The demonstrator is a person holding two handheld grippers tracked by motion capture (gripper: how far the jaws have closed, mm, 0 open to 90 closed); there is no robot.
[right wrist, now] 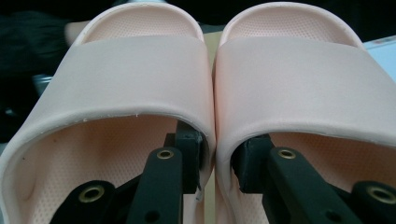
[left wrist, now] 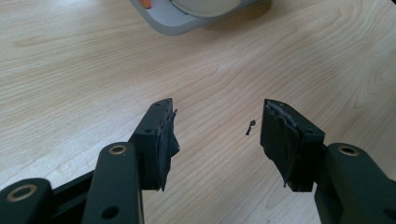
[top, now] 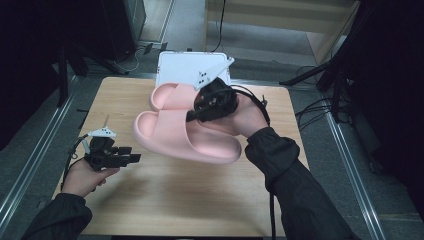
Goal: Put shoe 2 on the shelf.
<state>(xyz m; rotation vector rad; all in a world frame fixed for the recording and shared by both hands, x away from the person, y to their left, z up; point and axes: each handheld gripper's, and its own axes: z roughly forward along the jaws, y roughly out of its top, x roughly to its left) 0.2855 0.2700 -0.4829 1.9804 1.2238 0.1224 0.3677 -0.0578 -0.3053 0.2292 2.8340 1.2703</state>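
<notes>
Two pale pink, thick-soled foam slide slippers (top: 185, 132) sit side by side, held up over the light wooden table (top: 165, 200) w/ a shadow on it beneath them. Each has a wide smooth strap & a finely dotted footbed. Right gripper (right wrist: 215, 163) has one jaw inside each slipper, clamped on the two inner walls pressed together. Left gripper (left wrist: 215, 135) hovers low at the table's left, jaws apart, nothing btwn them. A white tray (top: 172, 65) lies at the far edge.
</notes>
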